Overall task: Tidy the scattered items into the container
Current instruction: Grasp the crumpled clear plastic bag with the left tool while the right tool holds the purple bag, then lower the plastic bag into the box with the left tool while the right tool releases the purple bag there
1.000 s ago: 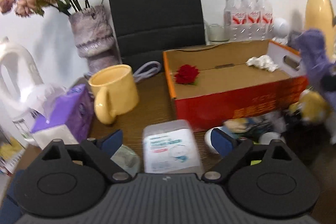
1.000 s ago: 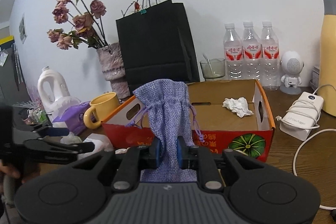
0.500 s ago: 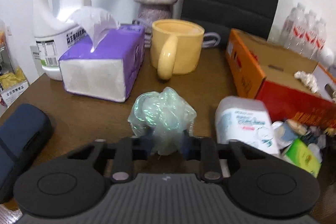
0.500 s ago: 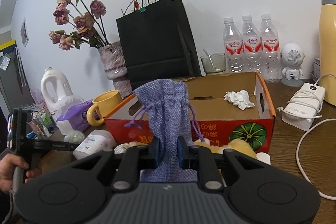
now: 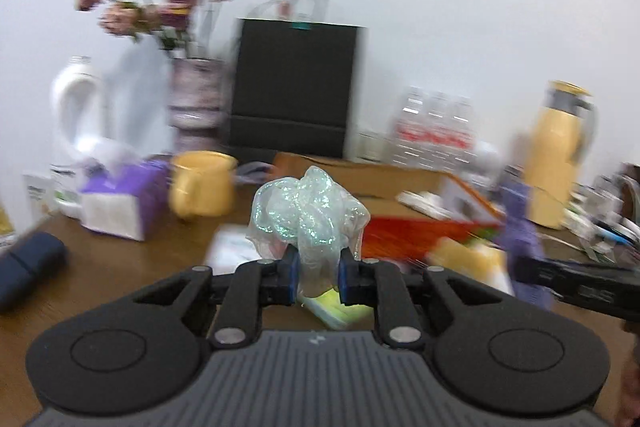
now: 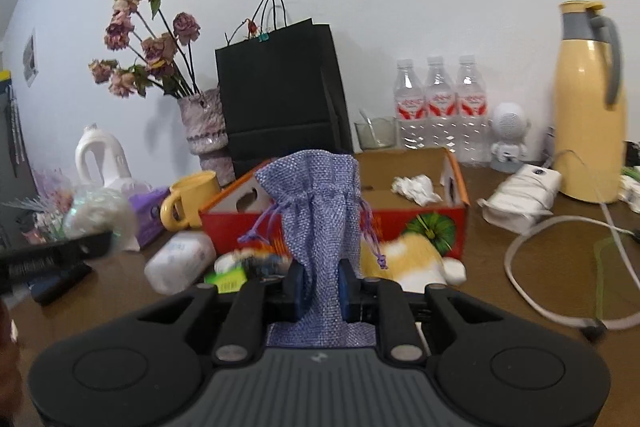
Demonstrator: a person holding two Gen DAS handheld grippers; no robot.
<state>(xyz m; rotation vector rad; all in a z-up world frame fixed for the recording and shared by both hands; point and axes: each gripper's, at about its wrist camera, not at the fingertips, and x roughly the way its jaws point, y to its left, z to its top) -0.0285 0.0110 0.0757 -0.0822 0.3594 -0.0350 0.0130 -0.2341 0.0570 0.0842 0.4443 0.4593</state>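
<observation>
Left gripper jaws closed on shiny film, right gripper jaws clamping purple pouch, box behind

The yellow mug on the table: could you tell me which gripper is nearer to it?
Left. The left gripper, holding the green plastic bag, hovers just right of the mug; the right gripper, holding the purple pouch, is further right, before the box.
</observation>
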